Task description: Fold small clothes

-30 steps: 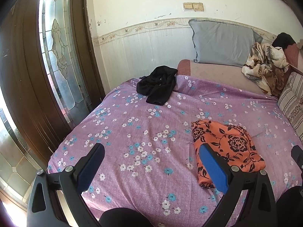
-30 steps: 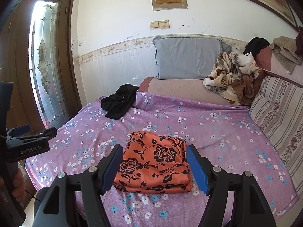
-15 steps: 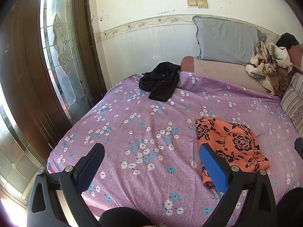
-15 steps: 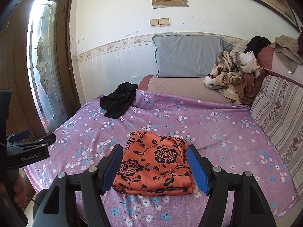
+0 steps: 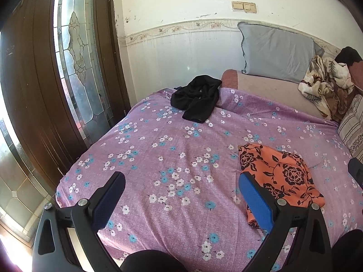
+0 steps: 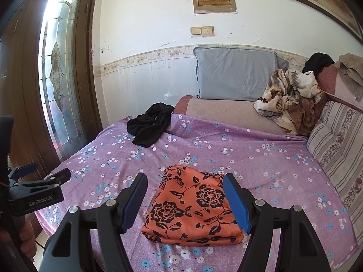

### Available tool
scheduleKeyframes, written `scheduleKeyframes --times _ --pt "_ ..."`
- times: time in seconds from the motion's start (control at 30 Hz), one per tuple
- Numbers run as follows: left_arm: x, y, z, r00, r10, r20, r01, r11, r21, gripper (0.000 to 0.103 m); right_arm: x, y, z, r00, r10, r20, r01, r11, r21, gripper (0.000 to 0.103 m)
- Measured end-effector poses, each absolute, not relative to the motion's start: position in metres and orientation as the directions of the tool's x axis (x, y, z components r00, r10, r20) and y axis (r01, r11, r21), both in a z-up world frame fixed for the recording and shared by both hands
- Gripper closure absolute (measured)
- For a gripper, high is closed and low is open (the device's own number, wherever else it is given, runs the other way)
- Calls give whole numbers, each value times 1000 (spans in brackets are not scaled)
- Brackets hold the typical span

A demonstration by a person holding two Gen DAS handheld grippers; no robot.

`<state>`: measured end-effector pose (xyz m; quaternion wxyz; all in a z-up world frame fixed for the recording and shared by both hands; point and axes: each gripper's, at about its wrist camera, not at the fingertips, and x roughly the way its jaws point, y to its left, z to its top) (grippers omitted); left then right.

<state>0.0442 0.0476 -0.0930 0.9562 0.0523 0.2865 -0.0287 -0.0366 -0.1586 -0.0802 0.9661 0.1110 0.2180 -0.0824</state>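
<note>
Right wrist view: right tongs (image 6: 185,200) open, nothing gripped. Folded orange floral garment (image 6: 192,208) lies flat on the purple bedsheet (image 6: 261,158), framed between the fingers; contact looks unlikely, hard to tell. Left wrist view: left tongs (image 5: 181,200) open and empty, same garment (image 5: 281,176) just beyond the right finger. Crumpled black garment (image 5: 197,97) well apart, near the grey pillow (image 5: 276,52).
</note>
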Motion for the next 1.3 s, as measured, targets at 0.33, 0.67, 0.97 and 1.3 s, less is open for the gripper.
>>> scheduleKeyframes --times 0.33,0.67,0.97,1.3 --pt "47 51 -98 822 -38 -569 100 992 78 3 -32 -152 -88 878 -105 -467 203 965 166 31" --pt "41 47 -99 819 -55 -571 123 989 81 3 -38 -153 -94 865 -114 -489 215 964 155 31" --pt "41 38 -100 813 -54 -579 128 988 88 3 -40 -164 -99 862 -127 -491 233 959 162 31" --pt "40 26 -101 808 -51 -587 141 984 108 3 -44 -182 -108 857 -129 -499 260 944 203 31"
